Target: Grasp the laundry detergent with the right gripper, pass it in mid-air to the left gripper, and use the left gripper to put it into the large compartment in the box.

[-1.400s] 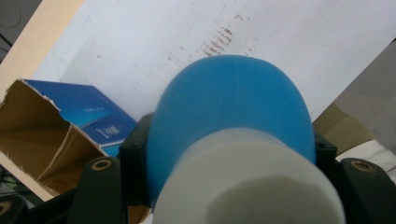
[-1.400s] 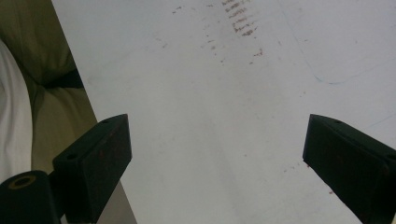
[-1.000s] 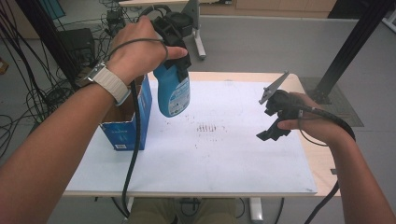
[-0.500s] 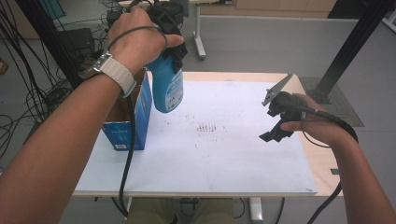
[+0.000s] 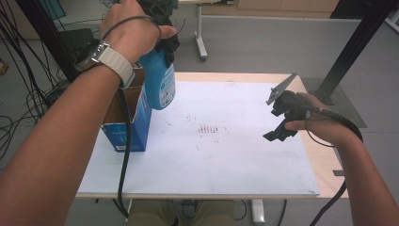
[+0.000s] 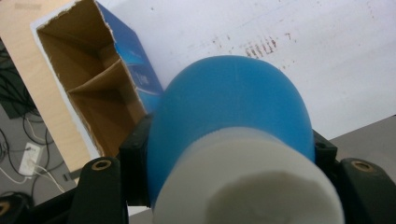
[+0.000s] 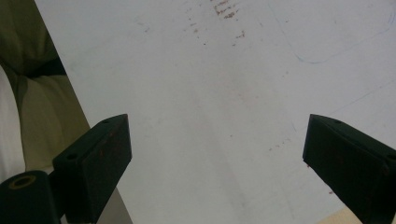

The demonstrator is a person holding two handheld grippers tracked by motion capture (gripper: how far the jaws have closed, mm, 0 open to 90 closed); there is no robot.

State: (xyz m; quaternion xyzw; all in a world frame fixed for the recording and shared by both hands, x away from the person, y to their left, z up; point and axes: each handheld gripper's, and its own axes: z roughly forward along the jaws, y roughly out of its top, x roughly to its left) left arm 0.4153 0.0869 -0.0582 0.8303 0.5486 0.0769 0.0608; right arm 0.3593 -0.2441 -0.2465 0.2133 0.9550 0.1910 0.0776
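A blue bottle with a white cap hangs in the air beside the open blue cardboard box. My left gripper is shut on its upper part, and in the left gripper view the black jaws press on both sides of the bottle. The box lies below it with its cardboard dividers showing. Over the right side of the white sheet my right gripper is held open above the surface. In the right gripper view its jaws stand wide apart with nothing between them.
A white sheet with faint brown marks covers most of the wooden table. Cables hang at the far left. A black post stands at the back right, and a table leg on the grey floor behind.
My left hand has lifted the blue bottle higher and slightly farther back, above the box. The right hand has kept still.
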